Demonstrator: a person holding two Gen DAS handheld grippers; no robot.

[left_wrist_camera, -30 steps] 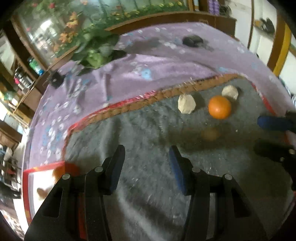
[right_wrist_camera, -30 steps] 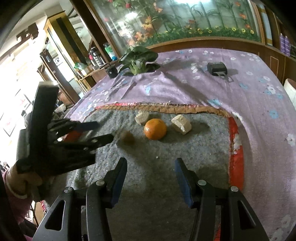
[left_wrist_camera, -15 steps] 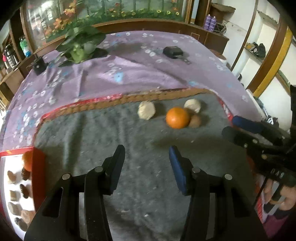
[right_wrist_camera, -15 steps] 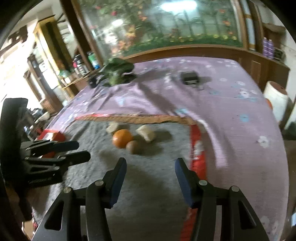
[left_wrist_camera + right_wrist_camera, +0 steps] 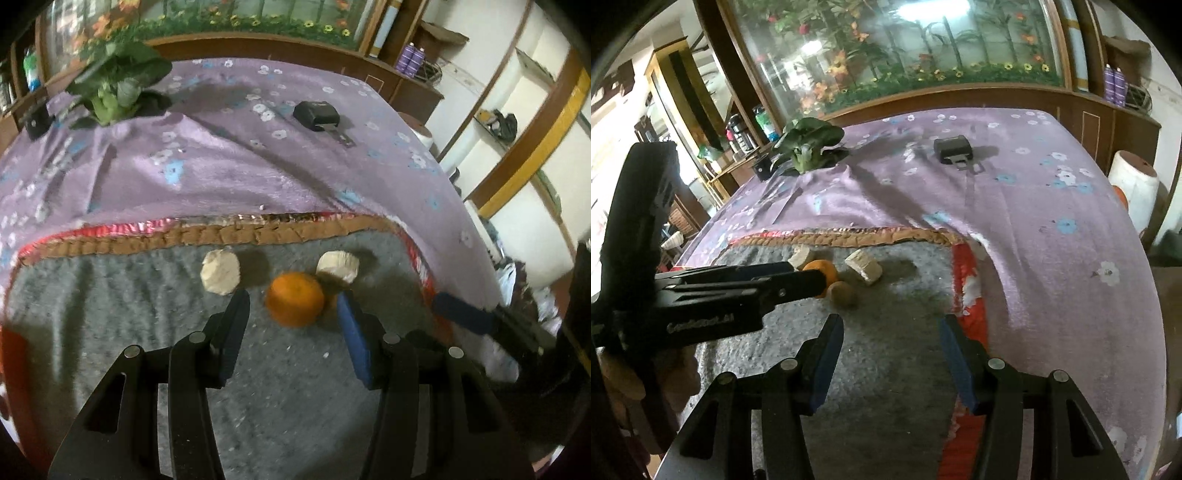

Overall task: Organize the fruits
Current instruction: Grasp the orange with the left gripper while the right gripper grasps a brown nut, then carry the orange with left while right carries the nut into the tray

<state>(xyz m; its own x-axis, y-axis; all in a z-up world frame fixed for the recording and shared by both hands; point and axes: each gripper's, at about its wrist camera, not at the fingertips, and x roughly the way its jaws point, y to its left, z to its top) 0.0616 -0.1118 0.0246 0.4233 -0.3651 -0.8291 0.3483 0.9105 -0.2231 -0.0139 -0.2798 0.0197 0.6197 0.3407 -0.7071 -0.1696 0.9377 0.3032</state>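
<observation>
An orange point(image 5: 295, 304) lies on the grey felt mat point(image 5: 147, 302), just ahead of my left gripper point(image 5: 291, 301). Its jaws stand open to either side of the fruit, with a gap at each pad. A small brown fruit point(image 5: 843, 293) rests against the orange's right side, mostly hidden in the left wrist view. Two pale cut chunks point(image 5: 220, 273) point(image 5: 338, 266) sit behind them near the mat's braided border. My right gripper point(image 5: 890, 328) hovers open over bare mat with nothing between its fingers. The right wrist view shows the left gripper point(image 5: 809, 275) from the side, reaching to the orange point(image 5: 825, 269).
A purple flowered cloth point(image 5: 221, 166) covers the table beyond the mat. On it lie a leafy green vegetable point(image 5: 118, 88) and a black device point(image 5: 317, 112). A red tray edge point(image 5: 11, 350) shows at far left. A white roll point(image 5: 1132, 184) stands off the table's right side.
My left gripper has swung right and forward until the orange sits between its tips; the red tray has slid nearly out of view. The brown fruit rolled up against the orange.
</observation>
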